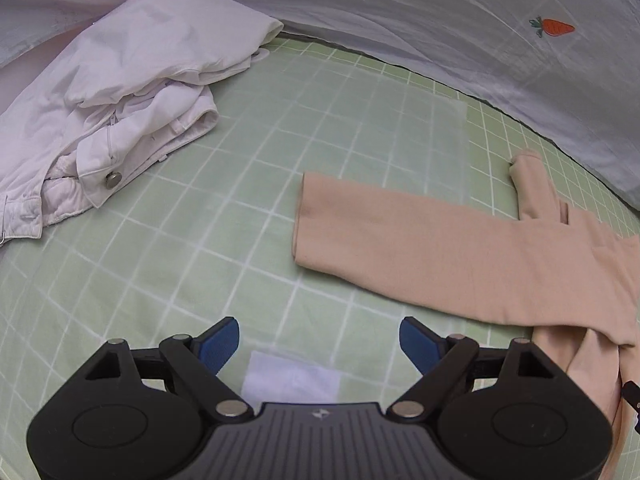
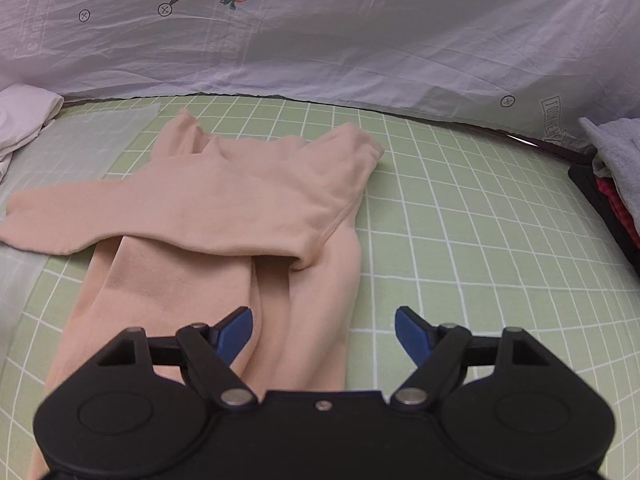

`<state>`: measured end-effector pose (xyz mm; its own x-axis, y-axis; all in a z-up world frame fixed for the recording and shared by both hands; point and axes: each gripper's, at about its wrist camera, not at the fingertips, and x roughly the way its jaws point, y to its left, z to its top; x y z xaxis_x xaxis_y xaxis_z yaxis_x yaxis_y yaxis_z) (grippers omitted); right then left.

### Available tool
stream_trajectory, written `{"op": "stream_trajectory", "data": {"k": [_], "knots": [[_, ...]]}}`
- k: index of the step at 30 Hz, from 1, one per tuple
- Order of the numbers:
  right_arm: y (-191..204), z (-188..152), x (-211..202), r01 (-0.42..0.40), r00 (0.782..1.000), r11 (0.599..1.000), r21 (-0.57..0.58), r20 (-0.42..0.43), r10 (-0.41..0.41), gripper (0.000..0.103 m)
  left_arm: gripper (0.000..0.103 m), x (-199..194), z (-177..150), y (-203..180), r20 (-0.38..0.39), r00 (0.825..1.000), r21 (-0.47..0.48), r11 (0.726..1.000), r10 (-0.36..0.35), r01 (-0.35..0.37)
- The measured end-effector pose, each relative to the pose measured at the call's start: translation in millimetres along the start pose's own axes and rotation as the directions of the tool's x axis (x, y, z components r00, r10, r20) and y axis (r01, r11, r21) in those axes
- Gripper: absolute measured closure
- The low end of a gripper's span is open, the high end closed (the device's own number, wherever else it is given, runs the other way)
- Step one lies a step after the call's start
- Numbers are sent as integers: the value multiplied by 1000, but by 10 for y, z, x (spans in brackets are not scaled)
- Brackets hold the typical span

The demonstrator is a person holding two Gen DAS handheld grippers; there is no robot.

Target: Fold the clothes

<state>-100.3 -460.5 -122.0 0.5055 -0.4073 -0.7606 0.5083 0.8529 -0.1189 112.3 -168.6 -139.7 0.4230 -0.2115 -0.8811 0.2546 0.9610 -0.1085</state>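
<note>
A beige long-sleeved garment [image 2: 224, 208] lies on the green checked mat [image 2: 460, 240], its upper part folded down over its lower part and one sleeve stretched out to the left. In the left wrist view that sleeve [image 1: 420, 236] lies flat to the right of my left gripper [image 1: 319, 340], which stands open above bare mat with nothing between its blue pads. My right gripper [image 2: 324, 334] is open too, hovering above the garment's lower right edge, the left pad over the cloth and the right pad over the mat. Neither gripper touches the fabric.
A crumpled white jacket [image 1: 120, 112] with a metal snap button lies at the mat's left. A white sheet [image 2: 320, 40] printed with carrots runs along the far edge. A stack of grey and red clothes [image 2: 616, 168] sits at the far right.
</note>
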Motion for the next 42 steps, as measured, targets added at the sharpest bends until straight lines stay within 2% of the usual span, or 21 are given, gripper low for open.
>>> {"op": "stream_trajectory", "data": {"k": [6,12,13,15,16,17,19,23,26,29,34,37,42], "knots": [[29,216,298,61,998,996,-69,-3,-61,24,17,356,323,14,-1,999,-78,996,46,-46],[90,368,509,108,994,984,-143,24,-106,23,20,511,390,-103,31,994,-26,994,106,-105],[98,387,539,115,993,982,-147,27,-112,23,23,511,380,-119,44,993,-18,994,112,-112],[91,435,564,124,992,984,-132,50,-118,23,37,491,357,-147,77,992,-3,995,104,-104],[80,461,556,129,990,985,-119,66,-121,23,53,483,353,-153,87,992,-2,996,94,-94],[69,490,544,132,989,985,-110,80,-123,22,73,480,354,-154,93,992,-7,997,81,-81],[40,531,507,135,987,986,-93,99,-126,20,97,474,358,-155,105,993,-17,998,55,-54],[-24,589,424,142,982,988,-56,135,-133,18,97,403,379,-140,136,990,-40,999,23,-18],[-89,582,336,155,975,988,-17,162,-150,18,98,202,428,-153,191,982,-41,999,-3,11],[-165,572,267,160,970,987,34,179,-163,17,98,-106,505,-193,270,962,-30,999,-33,42],[-196,576,156,145,964,987,72,216,-157,15,98,-583,611,-232,393,917,-3,998,-60,67],[-141,586,96,133,958,989,67,246,-146,15,98,-786,629,-218,439,897,6,999,-45,47],[-11,600,65,81,962,995,53,257,-92,13,98,-931,579,-82,463,886,-1,1000,16,-17]]}}
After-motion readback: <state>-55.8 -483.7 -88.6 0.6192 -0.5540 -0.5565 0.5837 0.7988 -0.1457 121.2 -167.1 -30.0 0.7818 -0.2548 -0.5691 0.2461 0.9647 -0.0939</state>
